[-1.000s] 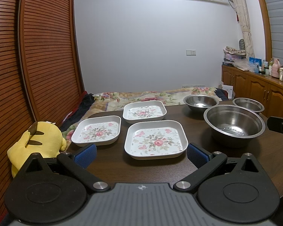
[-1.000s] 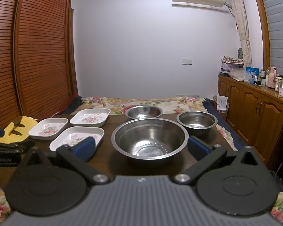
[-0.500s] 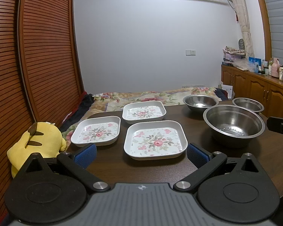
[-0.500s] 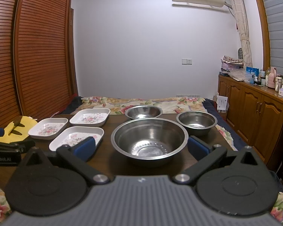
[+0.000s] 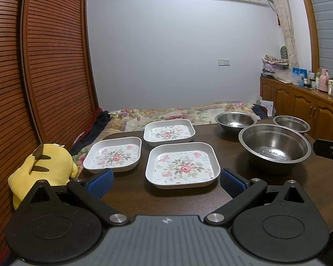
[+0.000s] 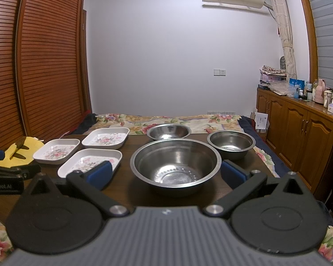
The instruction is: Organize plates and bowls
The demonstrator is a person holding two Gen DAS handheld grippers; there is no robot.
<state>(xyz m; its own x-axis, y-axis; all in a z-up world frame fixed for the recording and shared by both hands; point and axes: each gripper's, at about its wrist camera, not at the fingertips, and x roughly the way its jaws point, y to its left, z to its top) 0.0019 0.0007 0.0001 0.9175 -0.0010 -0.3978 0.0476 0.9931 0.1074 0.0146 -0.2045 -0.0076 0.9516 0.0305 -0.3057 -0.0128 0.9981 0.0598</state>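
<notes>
Three white square floral plates lie on the dark wooden table: a near one, a left one and a far one. Three steel bowls stand to the right: a large one, a far one and a small right one. My left gripper is open and empty, just short of the near plate. My right gripper is open and empty, its jaws on either side of the large bowl's near rim.
A yellow plush toy sits off the table's left edge. A bed with a floral cover lies beyond the table. A wooden sideboard with bottles runs along the right wall. Slatted wooden doors stand at left.
</notes>
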